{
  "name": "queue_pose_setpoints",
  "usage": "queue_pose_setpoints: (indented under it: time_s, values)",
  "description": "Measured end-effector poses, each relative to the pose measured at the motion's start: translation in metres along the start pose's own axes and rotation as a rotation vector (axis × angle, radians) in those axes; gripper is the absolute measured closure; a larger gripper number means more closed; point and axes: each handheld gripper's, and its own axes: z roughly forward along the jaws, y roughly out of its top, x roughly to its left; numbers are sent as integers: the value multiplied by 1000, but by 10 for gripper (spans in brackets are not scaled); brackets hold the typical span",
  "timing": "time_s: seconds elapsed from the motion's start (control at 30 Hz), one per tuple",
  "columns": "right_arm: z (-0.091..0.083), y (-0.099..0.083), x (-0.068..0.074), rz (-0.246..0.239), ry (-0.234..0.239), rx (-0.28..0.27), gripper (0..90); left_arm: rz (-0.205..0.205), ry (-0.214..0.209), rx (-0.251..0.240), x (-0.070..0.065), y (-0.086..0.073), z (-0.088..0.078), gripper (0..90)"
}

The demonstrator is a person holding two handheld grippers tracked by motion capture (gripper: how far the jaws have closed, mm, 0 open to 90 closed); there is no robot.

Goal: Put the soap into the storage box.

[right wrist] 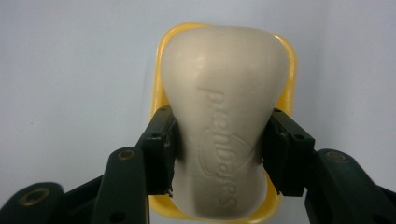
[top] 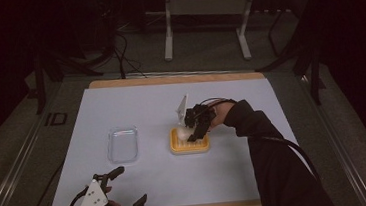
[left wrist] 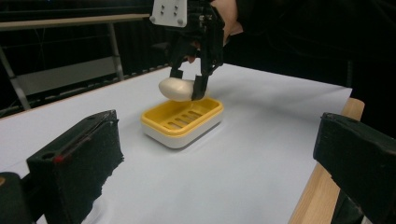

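Holding the off-white oval bar of soap (right wrist: 222,126) across its middle, your right gripper (right wrist: 219,149) has both black jaws pinching its sides; the embossed lettering faces the camera. In the left gripper view the soap (left wrist: 175,88) hangs just above the yellow slotted soap dish with a white base (left wrist: 184,121), over its far end and not yet touching the slats. In the high view the right gripper (top: 192,130) sits over the dish (top: 191,146) near the middle of the white table sheet (top: 136,107).

Judgement: pickup and carry are done; placement is not. Left to do: lower the bar onto the slats, centre it within the rim, spread the jaws, withdraw.

Your left gripper (top: 128,190) rests at the near edge of the table, jaws spread wide, nothing between them. A clear plastic tray (top: 123,144) lies left of the dish, apart from it.
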Motion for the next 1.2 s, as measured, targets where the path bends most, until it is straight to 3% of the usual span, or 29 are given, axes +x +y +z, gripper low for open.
queue_pose_setpoints:
  time_s: [0.1, 0.57, 1.03, 1.2]
  values:
    - [5, -2, -2, 8, 0, -8, 497, 0, 0, 1, 0, 0, 0, 11]
    - [33, -3, -4, 17, 7, 66, 496, 3, -5, 7, 0, 0, 0, 11]
    - [40, -3, -6, 52, 10, 86, 480, 4, -9, 15, 0, -1, 1, 11]
    - [30, 0, -7, 63, 0, 56, 423, 1, -11, 20, 0, -1, 2, 11]
